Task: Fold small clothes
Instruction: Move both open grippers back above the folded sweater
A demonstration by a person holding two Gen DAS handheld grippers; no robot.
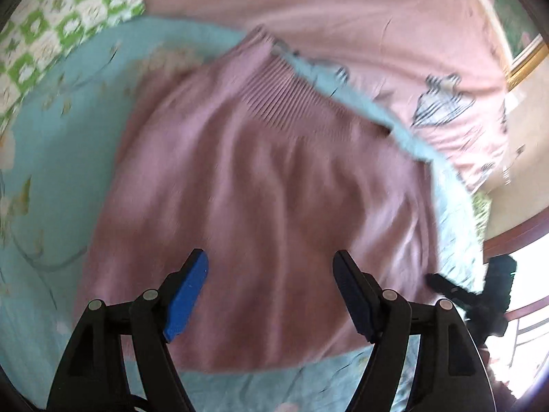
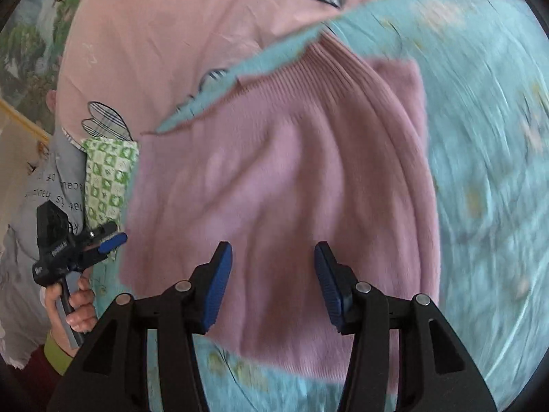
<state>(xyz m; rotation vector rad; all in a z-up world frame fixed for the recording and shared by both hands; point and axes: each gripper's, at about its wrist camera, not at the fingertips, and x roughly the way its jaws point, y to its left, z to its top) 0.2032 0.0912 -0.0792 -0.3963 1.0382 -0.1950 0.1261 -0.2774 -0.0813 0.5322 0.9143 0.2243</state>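
Two blue-padded fingers of the left gripper (image 1: 269, 295) stood wide apart, holding nothing, above a mauve knitted garment with a ribbed band (image 1: 260, 185) lying flat on a light blue floral sheet (image 1: 68, 158). From the right wrist, the right gripper (image 2: 272, 286) hung partly open and empty over that garment (image 2: 281, 178), with the left gripper (image 2: 106, 240) in a hand (image 2: 73, 305) at its edge.
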